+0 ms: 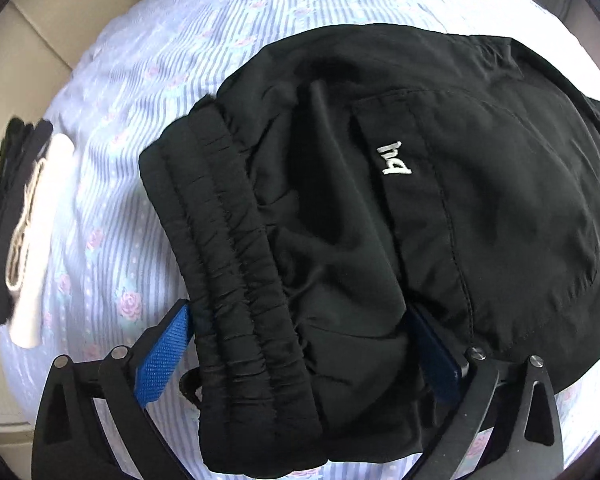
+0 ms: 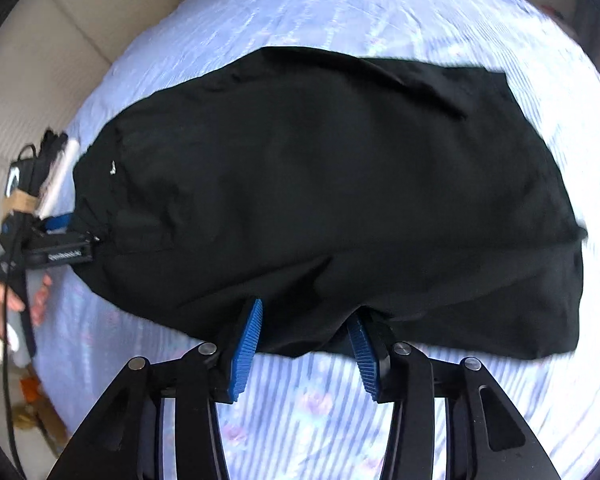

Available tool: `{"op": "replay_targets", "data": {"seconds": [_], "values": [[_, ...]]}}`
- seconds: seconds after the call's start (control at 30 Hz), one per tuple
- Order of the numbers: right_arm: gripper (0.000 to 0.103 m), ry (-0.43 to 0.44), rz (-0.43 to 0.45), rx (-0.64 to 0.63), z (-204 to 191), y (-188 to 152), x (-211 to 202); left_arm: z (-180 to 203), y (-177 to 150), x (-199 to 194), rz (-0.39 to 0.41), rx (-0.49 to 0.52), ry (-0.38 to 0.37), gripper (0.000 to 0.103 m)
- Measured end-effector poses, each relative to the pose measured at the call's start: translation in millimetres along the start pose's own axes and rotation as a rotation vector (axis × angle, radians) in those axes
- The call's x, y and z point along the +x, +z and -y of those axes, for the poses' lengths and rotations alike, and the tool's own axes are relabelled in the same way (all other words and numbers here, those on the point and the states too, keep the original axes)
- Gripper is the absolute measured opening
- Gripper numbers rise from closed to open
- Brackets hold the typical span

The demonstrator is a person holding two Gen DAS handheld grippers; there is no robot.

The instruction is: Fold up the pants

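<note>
Two grippers work the black pants (image 2: 320, 200), which lie spread across the striped floral bedsheet (image 2: 300, 412). We see our left gripper (image 1: 300, 344) spread wide, the elastic waistband (image 1: 236, 280) draped between its blue pads (image 1: 164, 356). Our right gripper (image 2: 304, 344) stands parted at the near hem, gripping nothing. Folded clothes (image 1: 16, 232) sit far left.

A striped, rose-printed sheet (image 1: 112, 216) covers the bed. At its left edge lies a stack of folded clothes (image 1: 16, 232), dark pieces with a white one on the inner side. Beyond the bed edge the floor (image 1: 32, 40) is pale beige tile. In the right wrist view, some brown and orange clutter (image 2: 36, 408) lies on the floor at lower left, too blurred to identify.
</note>
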State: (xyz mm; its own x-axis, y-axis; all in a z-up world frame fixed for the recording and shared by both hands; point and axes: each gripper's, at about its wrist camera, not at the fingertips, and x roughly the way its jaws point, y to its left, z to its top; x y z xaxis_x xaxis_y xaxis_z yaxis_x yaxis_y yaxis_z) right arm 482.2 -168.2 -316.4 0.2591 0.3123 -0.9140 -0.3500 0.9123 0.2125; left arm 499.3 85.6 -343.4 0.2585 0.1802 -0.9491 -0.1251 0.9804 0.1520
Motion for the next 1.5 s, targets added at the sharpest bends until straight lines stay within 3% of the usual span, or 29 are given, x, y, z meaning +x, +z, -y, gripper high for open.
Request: {"op": "replay_targets", "data": {"seconds": [0.07,0.1,0.13,0.17,0.3,0.47,0.53,0.57,0.6,0.7,0.87,1.0,1.07,1.2,1.37,1.5], "values": [[0.049,-0.002,-0.044,-0.035,-7,-5,12,-3,-3,0,-0.009,-0.02,-0.012,0.103],[0.038,-0.008,-0.05,-0.036,-6,-8,13,-7,-3,1,-0.013,-0.025,-0.013,0.103],[0.016,-0.02,-0.048,-0.015,-7,-17,9,-8,-4,0,-0.016,-0.025,-0.01,0.103],[0.01,-0.014,-0.051,0.015,-5,-22,5,-8,-4,-2,-0.016,-0.016,-0.001,0.103],[0.005,0.003,-0.014,0.144,-5,-53,-17,1,-9,-12,0.021,0.072,0.065,0.103],[0.006,-0.001,-0.055,0.209,1,-76,-6,18,-7,-16,0.026,0.152,0.113,0.103],[0.017,-0.003,-0.054,0.271,6,-83,-20,25,-4,-30,0.053,0.2,0.142,0.097],[0.025,-0.017,-0.045,0.299,9,-86,-30,30,-4,-46,0.096,0.231,0.154,0.097],[0.04,-0.029,-0.024,0.323,12,-90,-42,33,-2,-57,0.131,0.25,0.154,0.097],[0.042,-0.081,0.1,0.389,22,-102,-85,57,2,-110,0.307,0.374,0.051,0.097],[0.042,-0.149,0.253,0.653,81,-117,-121,153,14,-157,0.567,0.777,-0.101,0.097],[0.04,-0.147,0.315,0.784,117,-117,-121,226,22,-136,0.671,1.064,-0.096,0.088],[0.039,-0.163,0.345,0.806,129,-114,-121,261,29,-117,0.672,1.166,-0.087,0.081],[0.035,-0.143,0.381,0.856,147,-108,-116,311,41,-86,0.624,1.239,-0.099,0.076],[0.033,-0.114,0.374,0.912,160,-104,-94,331,50,-50,0.529,1.293,-0.079,0.065],[0.032,-0.108,0.368,0.926,166,-99,-79,336,57,-45,0.476,1.264,-0.073,0.056]]}}
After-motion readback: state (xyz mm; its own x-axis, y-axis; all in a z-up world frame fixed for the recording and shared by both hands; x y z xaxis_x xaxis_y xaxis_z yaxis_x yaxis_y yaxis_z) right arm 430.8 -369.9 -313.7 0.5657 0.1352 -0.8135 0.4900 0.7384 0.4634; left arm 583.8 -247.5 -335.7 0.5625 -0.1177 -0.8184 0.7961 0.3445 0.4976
